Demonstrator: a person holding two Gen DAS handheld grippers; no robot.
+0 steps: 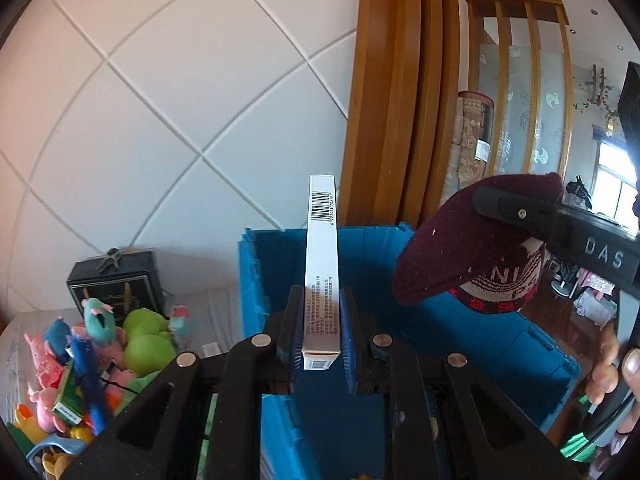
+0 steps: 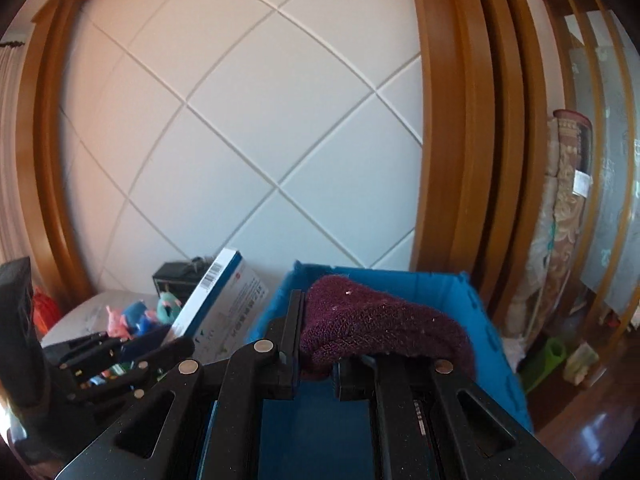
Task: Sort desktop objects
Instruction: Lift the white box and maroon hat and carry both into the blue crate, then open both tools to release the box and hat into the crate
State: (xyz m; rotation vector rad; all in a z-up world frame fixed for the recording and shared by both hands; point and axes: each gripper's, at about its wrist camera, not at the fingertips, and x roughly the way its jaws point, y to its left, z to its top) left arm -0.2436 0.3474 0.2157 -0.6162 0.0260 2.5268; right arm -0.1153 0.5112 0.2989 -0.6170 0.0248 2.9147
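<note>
The left gripper has its jaws closed on the narrow sides of a white carton. The carton's long axis runs straight out ahead of the jaws, barcode end farthest away. The blue crate lies directly below and ahead of these jaws, so release likely needs only a downward move. To the right, the right gripper has its jaws clamped on a maroon knit hat, which drapes over the right-hand jaw. The crate interior sits beneath these jaws too. Both loads are over the crate; neither gripper is clearly nearer.
</note>
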